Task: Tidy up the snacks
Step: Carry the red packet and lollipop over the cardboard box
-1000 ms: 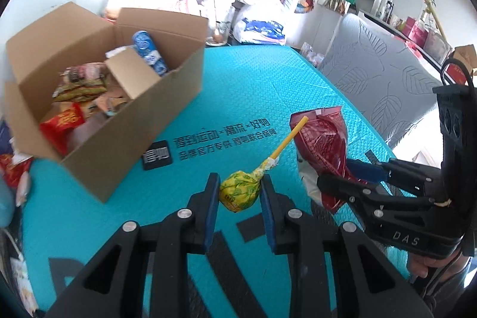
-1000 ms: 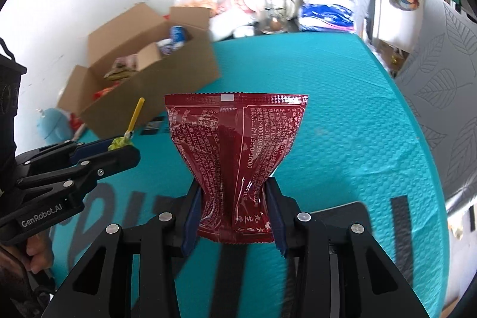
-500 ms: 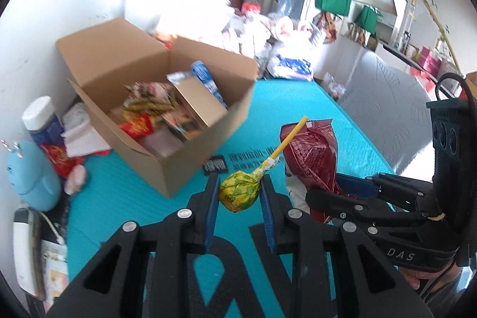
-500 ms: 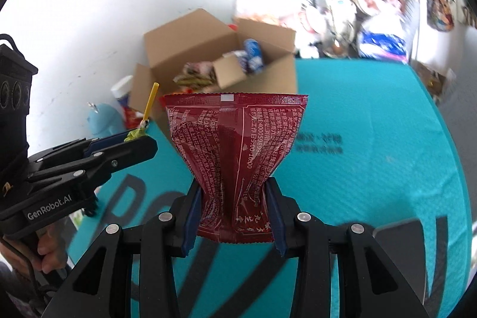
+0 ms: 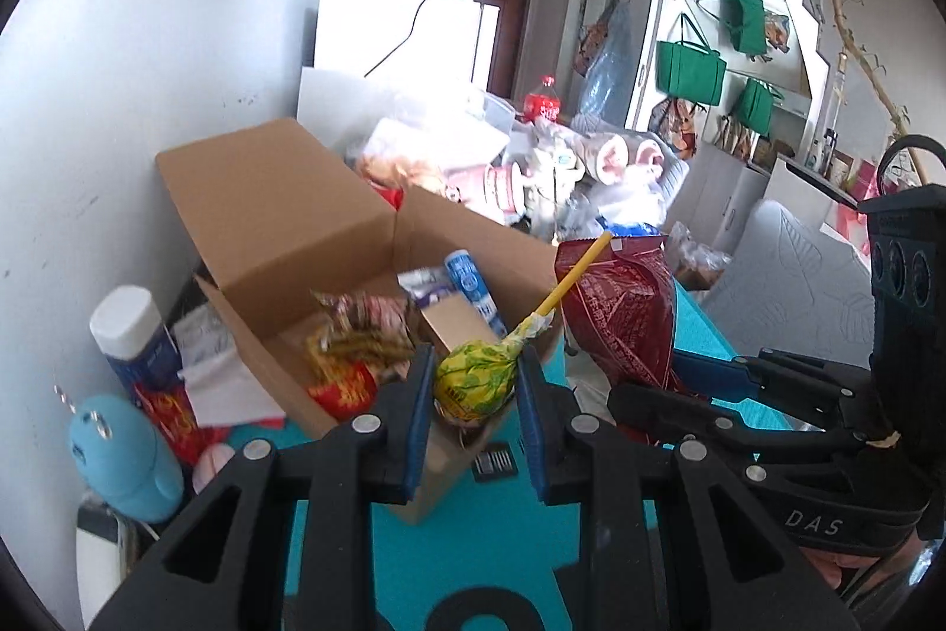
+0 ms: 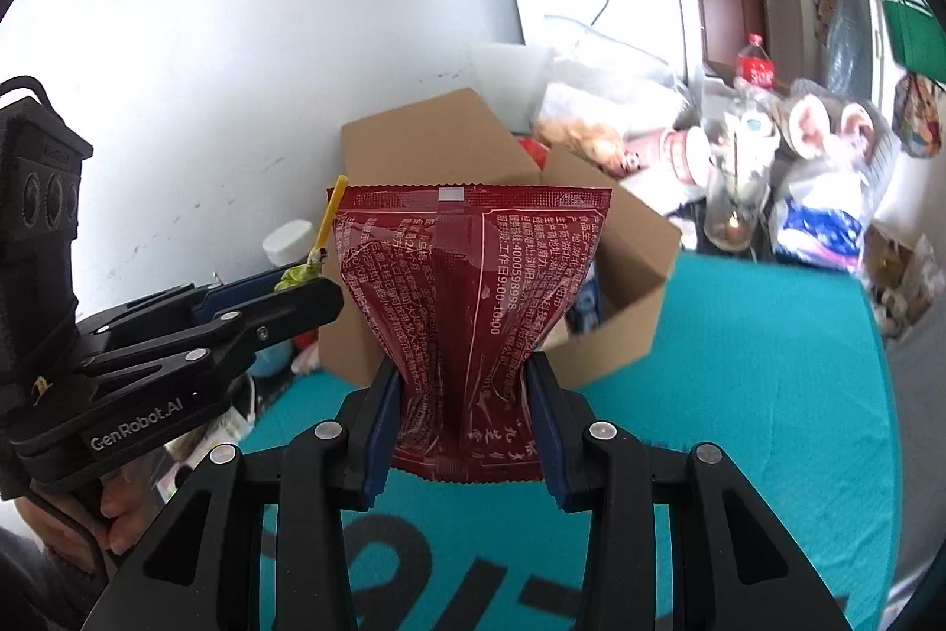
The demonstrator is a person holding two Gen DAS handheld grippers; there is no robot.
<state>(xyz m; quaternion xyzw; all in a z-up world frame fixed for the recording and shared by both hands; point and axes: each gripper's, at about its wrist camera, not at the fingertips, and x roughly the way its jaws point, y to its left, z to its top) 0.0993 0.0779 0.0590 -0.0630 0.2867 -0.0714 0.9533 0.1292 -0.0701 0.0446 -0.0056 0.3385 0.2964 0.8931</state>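
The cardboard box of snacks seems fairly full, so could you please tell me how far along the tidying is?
Done: several packets and a blue tube already lie in the open cardboard box. In hand: the left gripper is shut on a yellow-green lollipop, and the right gripper is shut on a dark red snack packet, both held in front of the box. Left: dropping these two in.

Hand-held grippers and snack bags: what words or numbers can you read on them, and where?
"GenRobot.AI" on the left hand-held gripper.
"DAS" on the right hand-held gripper.
"4000598898" and "9:00-16:00" on the red snack bag; its other print is Chinese, too small to read surely.
Lollipop wrapper: print too crumpled to read.
Packets in the cardboard box: too blurred.
Red bottle label: too small.
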